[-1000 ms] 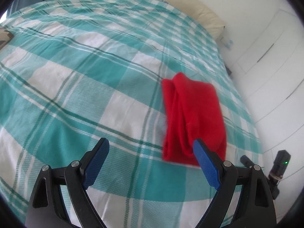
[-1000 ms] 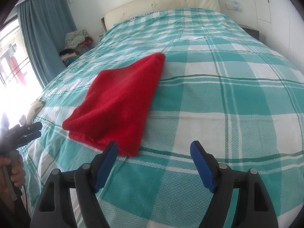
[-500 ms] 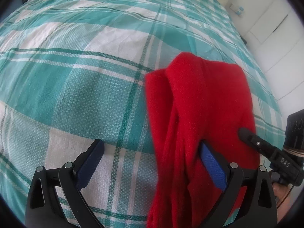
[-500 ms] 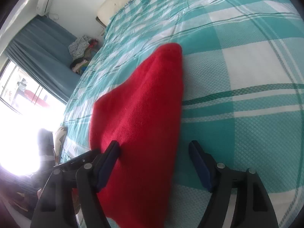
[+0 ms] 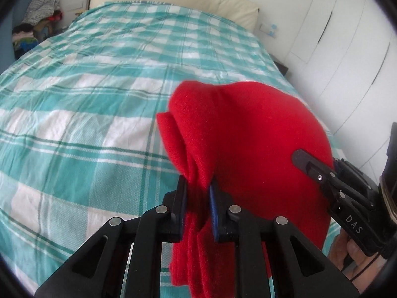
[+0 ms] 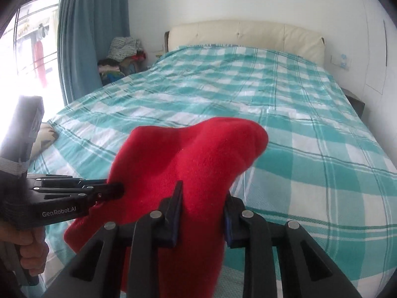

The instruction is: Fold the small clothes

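Note:
A folded red fleece garment (image 5: 248,136) is lifted off the bed and hangs between both grippers. My left gripper (image 5: 198,186) is shut on its left folded edge. My right gripper (image 6: 202,193) is shut on its right side, with the cloth (image 6: 193,161) bunched between the jaws and drooping below. In the left wrist view the right gripper's fingers (image 5: 312,166) lie against the cloth at the right. In the right wrist view the left gripper (image 6: 109,190) bites the cloth's left edge.
A bed with a teal-and-white checked cover (image 6: 285,104) fills both views, with a cream headboard (image 6: 248,34) at the far end. A pile of clothes (image 6: 121,52) sits by the blue curtain (image 6: 91,29). White wardrobe doors (image 5: 347,37) stand to the right.
Both grippers moved onto the red garment, closed on it and lifted it off the bed cover. Both views now tilt up toward the headboard.

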`<state>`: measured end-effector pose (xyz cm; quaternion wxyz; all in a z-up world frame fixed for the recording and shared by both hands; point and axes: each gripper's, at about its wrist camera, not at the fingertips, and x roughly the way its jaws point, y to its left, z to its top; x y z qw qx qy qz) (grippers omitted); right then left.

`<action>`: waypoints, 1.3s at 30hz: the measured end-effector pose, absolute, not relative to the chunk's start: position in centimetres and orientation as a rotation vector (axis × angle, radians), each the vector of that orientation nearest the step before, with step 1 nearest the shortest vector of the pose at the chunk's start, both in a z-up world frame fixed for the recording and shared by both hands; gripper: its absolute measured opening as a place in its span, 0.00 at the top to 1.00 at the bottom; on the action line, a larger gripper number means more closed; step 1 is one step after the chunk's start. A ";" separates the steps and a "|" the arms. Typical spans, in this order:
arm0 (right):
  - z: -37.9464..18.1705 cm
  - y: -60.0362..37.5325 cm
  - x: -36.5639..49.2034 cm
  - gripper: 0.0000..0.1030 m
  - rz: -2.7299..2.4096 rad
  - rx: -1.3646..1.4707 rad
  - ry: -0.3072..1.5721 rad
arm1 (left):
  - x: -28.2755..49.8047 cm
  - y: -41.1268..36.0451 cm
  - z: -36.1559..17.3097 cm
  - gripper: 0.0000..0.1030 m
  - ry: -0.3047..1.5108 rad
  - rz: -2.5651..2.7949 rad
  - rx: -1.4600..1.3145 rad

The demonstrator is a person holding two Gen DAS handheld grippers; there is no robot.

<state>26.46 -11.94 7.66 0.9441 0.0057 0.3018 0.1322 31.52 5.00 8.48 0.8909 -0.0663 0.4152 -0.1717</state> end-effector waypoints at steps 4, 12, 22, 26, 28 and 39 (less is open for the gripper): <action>8.2 -13.5 27.7 0.72 0.275 0.112 0.661 | 31.8 4.0 7.6 0.63 0.896 -0.333 -0.072; 1.5 -18.1 22.3 0.33 0.160 0.069 0.839 | 24.4 4.9 3.4 0.05 0.772 -0.071 0.167; 5.9 -16.5 13.5 0.05 0.130 -0.084 0.730 | 17.1 4.2 7.8 0.00 0.615 -0.056 0.140; 7.9 -15.5 11.6 0.04 0.134 -0.078 0.708 | 15.4 3.9 8.8 0.01 0.619 -0.005 0.135; 8.6 -15.0 10.7 0.03 0.132 -0.074 0.709 | 14.3 3.7 9.2 0.00 0.610 0.038 0.154; 9.1 -14.9 4.5 0.01 0.118 -0.016 0.770 | 7.8 3.8 9.1 0.00 0.722 0.062 0.164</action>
